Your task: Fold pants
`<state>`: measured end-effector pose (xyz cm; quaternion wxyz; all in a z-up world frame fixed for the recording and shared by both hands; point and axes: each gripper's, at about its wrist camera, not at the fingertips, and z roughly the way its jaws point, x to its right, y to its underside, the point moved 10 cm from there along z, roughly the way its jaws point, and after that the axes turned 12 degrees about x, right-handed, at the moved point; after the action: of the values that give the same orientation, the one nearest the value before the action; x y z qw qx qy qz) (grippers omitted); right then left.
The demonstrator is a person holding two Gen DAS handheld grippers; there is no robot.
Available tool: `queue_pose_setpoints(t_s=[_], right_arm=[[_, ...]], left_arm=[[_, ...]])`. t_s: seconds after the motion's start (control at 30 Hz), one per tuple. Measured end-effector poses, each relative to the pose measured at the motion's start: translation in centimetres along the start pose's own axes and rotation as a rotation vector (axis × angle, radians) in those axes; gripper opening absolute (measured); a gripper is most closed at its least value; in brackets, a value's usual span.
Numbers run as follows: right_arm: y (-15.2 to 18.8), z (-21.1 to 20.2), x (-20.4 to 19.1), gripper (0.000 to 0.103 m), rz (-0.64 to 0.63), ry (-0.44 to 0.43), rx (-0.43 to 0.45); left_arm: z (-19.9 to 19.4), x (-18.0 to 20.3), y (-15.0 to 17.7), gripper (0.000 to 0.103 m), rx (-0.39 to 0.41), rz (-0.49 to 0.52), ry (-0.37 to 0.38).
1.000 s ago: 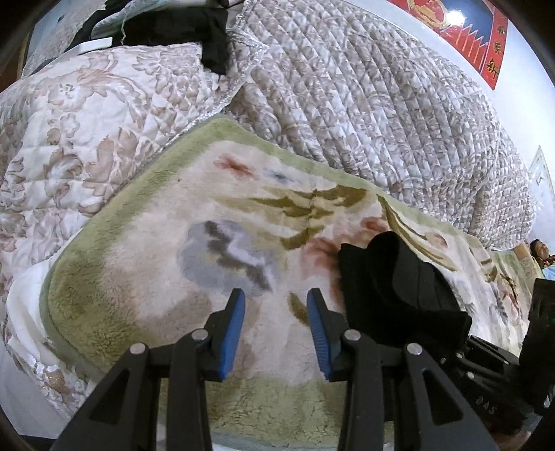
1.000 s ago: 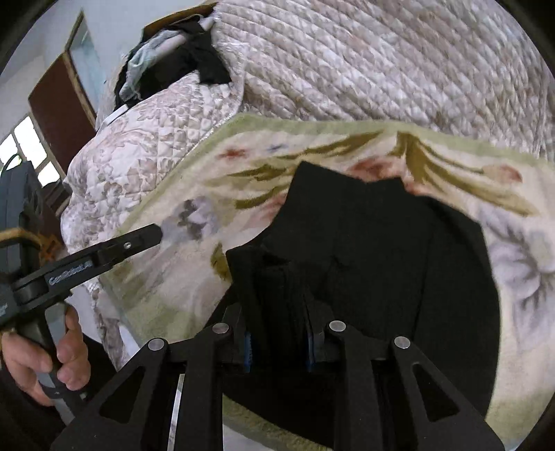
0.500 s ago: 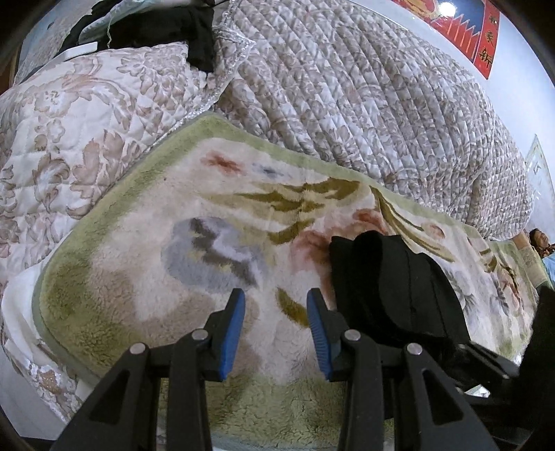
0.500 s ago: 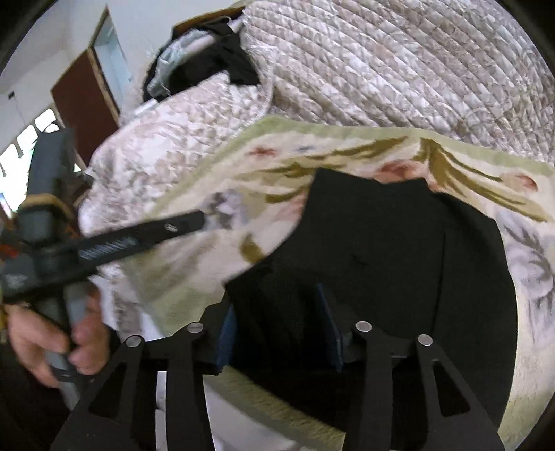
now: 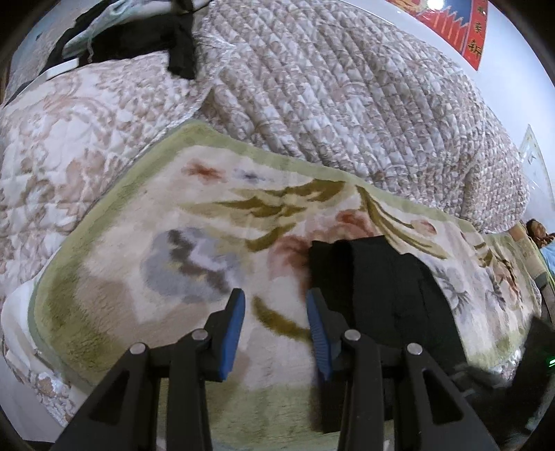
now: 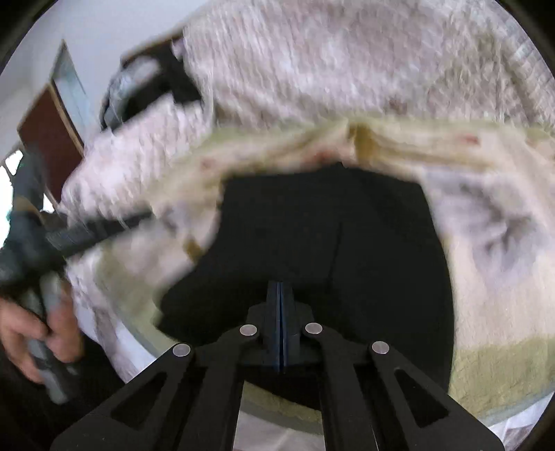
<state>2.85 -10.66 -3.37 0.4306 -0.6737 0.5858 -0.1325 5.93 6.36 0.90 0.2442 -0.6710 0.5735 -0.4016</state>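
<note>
The black pants (image 6: 312, 225) lie folded flat on a floral fleece blanket (image 6: 485, 364). My right gripper (image 6: 280, 284) hovers over their near edge, shut, pads pressed together with no cloth seen between them. In the left wrist view the pants (image 5: 381, 284) sit just right of my left gripper (image 5: 274, 295), which is open over the bare blanket (image 5: 194, 215) with nothing between its blue pads. The right wrist view is blurred. It shows the left gripper (image 6: 100, 229) at the left, held by a hand (image 6: 38, 329).
A quilted bedspread (image 5: 347, 97) rises behind the blanket. Dark clothes (image 5: 145, 38) are heaped at the far left corner. A red poster (image 5: 461, 27) hangs on the wall. The bed's near edge runs under both grippers. A brown door (image 6: 45, 145) stands at the left.
The right gripper let go of the raised fold of the pants, opened, then shut empty and drew back a little. The pants now lie flat. The left gripper shifted slightly and stayed open.
</note>
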Motion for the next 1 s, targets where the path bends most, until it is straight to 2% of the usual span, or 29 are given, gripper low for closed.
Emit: queue_pose_setpoints(t_s=[0.1,0.2,0.27,0.33,0.4,0.47,0.53,0.6,0.63,0.73,0.8,0.93,1.0], right_arm=[[-0.6,-0.1,-1.4,0.0,0.012,-0.098,-0.025],[-3.8,-1.0,0.0,0.0,0.03,-0.096,0.029],[-6.2,-1.1,2.9,0.0,0.002,-0.012,0.062],[-7.8,0.0,6.2,0.0,-0.018,0.082,0.036],[-8.4,0.9,7.6,0.0,0.0,0.094,0.014],[-9.0,2.2,7.9,0.0,-0.002,0.078,-0.007],[-9.0,3.8,7.8,0.0,-0.025,0.072,-0.035],[-8.0,5.2,9.5,0.0,-0.03,0.125,-0.071],[-7.4,6.0,10.7,0.0,-0.002,0.15,-0.099],[-7.8,5.6,12.5,0.0,0.074,0.153,-0.062],[-8.0,5.2,12.7,0.0,0.077,0.16,-0.047],[-8.3,3.6,12.2,0.0,0.113,0.141,-0.025],[-8.1,2.3,11.5,0.004,0.113,0.129,-0.016]], left_arm=[[0.2,2.0,-0.6,0.039,-0.009,0.018,0.041],[0.8,4.5,-1.3,0.04,-0.021,0.049,0.092],[1.6,6.8,-1.8,0.04,-0.04,0.082,0.135],[2.9,8.9,-1.9,0.04,-0.061,0.106,0.174],[4.7,10.8,-1.5,0.04,-0.091,0.13,0.206],[7.0,11.5,-0.5,0.04,-0.138,0.143,0.198],[8.8,10.8,0.8,0.039,-0.175,0.147,0.16],[9.6,9.6,1.6,0.04,-0.181,0.126,0.128],[9.7,9.1,1.6,0.043,-0.17,0.12,0.124],[9.7,8.8,1.8,0.044,-0.173,0.093,0.149],[9.7,9.0,1.8,0.044,-0.163,0.116,0.144],[9.3,9.0,1.4,0.044,-0.147,0.13,0.148],[8.7,8.8,1.2,0.044,-0.138,0.141,0.144]])
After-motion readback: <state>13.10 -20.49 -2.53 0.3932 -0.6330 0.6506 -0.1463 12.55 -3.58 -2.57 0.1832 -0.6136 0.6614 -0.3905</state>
